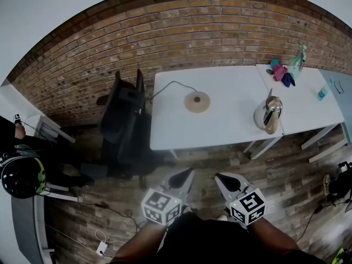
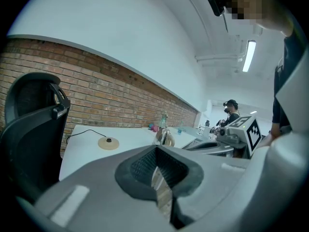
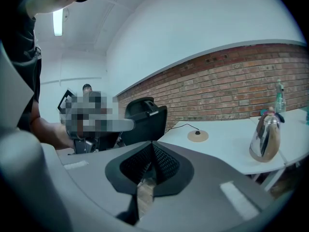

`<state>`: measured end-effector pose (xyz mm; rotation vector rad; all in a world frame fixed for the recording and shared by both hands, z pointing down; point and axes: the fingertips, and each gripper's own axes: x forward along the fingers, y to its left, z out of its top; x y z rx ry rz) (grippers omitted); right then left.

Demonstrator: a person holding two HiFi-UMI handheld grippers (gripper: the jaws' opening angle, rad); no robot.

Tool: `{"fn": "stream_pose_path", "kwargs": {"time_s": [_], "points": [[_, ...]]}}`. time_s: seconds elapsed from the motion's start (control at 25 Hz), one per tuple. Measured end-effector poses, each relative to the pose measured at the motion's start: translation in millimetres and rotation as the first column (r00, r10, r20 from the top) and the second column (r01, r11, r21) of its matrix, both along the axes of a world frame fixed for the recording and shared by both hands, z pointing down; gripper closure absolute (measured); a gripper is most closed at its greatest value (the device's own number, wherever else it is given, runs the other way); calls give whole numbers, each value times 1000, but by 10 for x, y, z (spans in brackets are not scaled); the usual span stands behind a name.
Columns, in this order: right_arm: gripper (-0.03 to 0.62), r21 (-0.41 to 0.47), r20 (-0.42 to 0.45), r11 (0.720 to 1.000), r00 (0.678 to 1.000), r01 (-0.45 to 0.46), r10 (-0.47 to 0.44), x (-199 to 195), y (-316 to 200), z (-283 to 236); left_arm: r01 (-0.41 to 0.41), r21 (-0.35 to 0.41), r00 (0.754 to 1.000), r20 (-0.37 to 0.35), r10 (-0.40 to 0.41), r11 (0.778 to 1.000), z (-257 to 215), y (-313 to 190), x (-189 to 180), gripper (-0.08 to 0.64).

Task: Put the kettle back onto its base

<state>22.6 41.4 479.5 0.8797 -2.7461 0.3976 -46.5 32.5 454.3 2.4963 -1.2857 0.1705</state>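
Observation:
A steel kettle (image 1: 268, 114) with a brownish handle stands near the front right edge of the white table (image 1: 231, 132). Its round tan base (image 1: 197, 102) lies further left on the same table, with a cord that runs off toward the wall. Both grippers hover over the wooden floor, short of the table. The left gripper (image 1: 188, 172) and the right gripper (image 1: 219, 176) are shut and empty. The left gripper view shows the base (image 2: 108, 142) and the kettle (image 2: 164, 136) past its closed jaws. In the right gripper view the kettle (image 3: 264, 138) stands right of the base (image 3: 198, 136).
A black office chair (image 1: 124, 119) stands at the table's left end. A second white table (image 1: 313, 106) adjoins on the right, with a bottle (image 1: 297, 60) and pink and blue cloths (image 1: 280, 72). Cables (image 1: 104, 241) lie on the floor at left. A brick wall (image 1: 181, 37) runs behind.

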Motion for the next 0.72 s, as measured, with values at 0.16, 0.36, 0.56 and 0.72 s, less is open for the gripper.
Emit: {"fn": "stream_pose_path", "kwargs": {"time_s": [0.16, 0.36, 0.56, 0.72], "points": [[565, -8, -11, 1000, 1000, -18, 18, -100, -122, 32, -12, -7, 1000, 1, 12, 1000, 25, -132, -114, 560], [565, -7, -19, 999, 999, -46, 46, -242, -260, 36, -38, -13, 999, 2, 38, 999, 49, -261, -249, 560], [565, -1, -21, 997, 997, -75, 75, -387, -374, 21, -73, -5, 997, 4, 73, 997, 36, -364, -369, 560], [565, 2, -24, 995, 995, -99, 99, -530, -457, -2, -100, -5, 995, 14, 100, 995, 29, -442, -502, 560]]}}
